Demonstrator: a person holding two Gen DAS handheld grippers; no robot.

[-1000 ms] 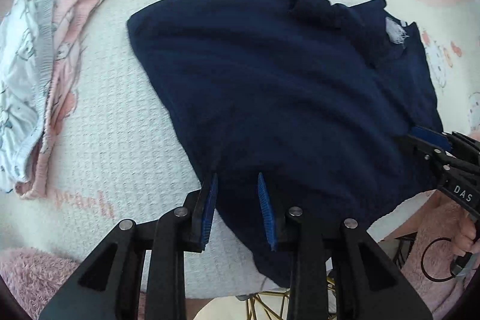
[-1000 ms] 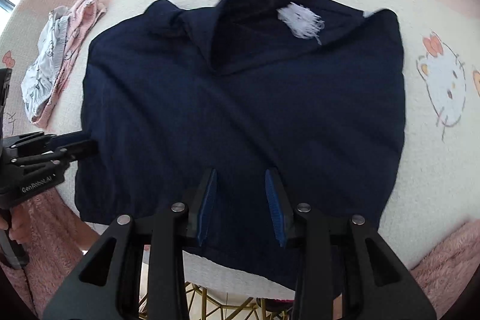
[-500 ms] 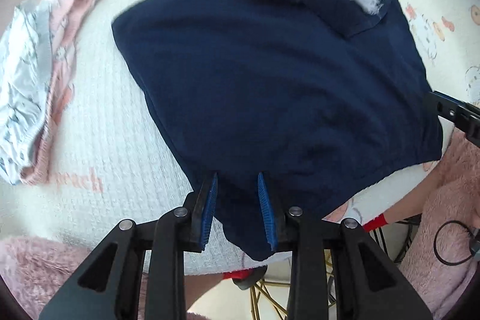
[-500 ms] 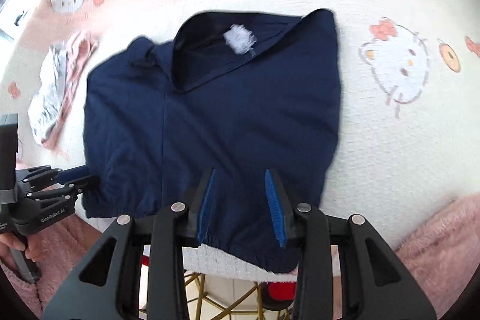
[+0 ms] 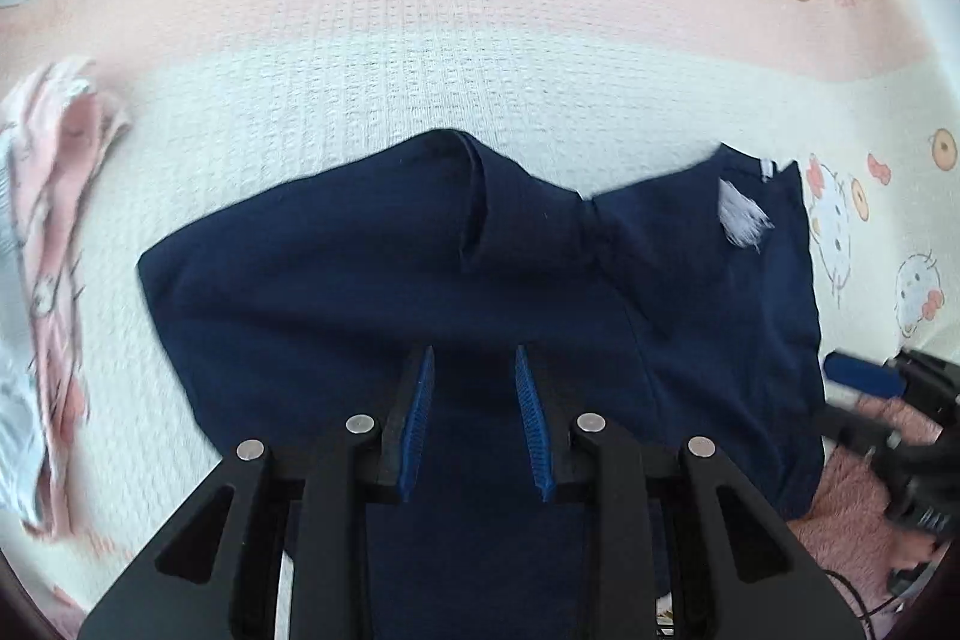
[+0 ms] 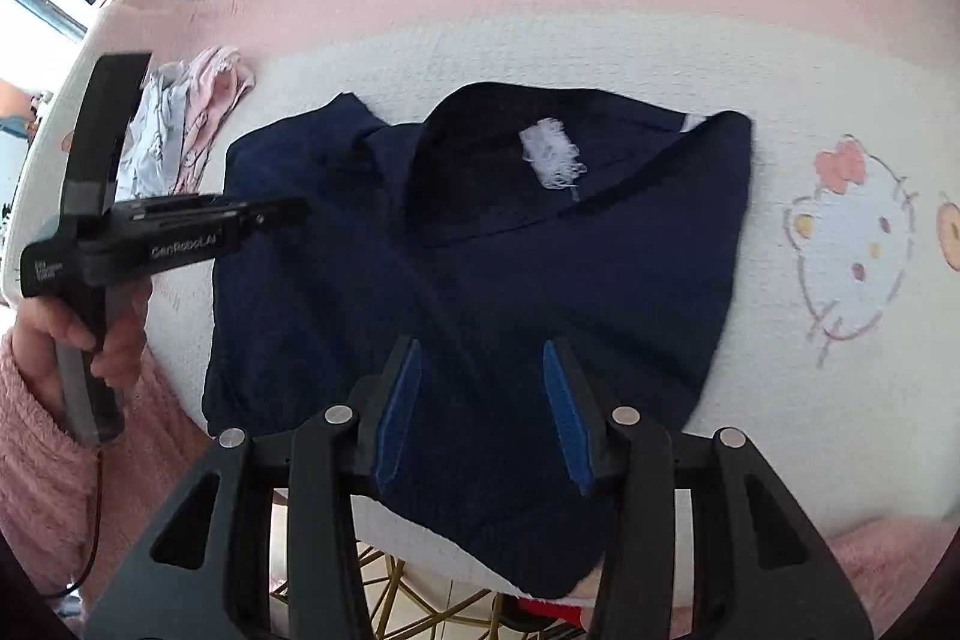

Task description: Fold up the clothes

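Note:
A navy garment [image 5: 360, 292] lies spread on the cloth-covered table, its collar and white label [image 6: 552, 154] at the far side. Its hem hangs over the near edge. My left gripper [image 5: 474, 400] hovers over the garment's left part with a gap between its blue pads and no cloth pinched. From the right wrist view that left gripper [image 6: 288, 211] points in from the left. My right gripper [image 6: 480, 388] is above the lower middle of the garment [image 6: 480, 268]. Its jaws are opening, and nothing is pinched between them.
A pile of pink and pale clothes [image 5: 48, 250] lies at the left of the printed tablecloth [image 5: 480, 40]. A hand in a fluffy pink sleeve [image 6: 54, 460] holds the left gripper. Gold chair legs [image 6: 420, 592] show below the near table edge.
The left gripper has moved forward over the garment, which now sits lower in its view. The right gripper's jaws have widened, and the left gripper reaches further over the garment in the right view.

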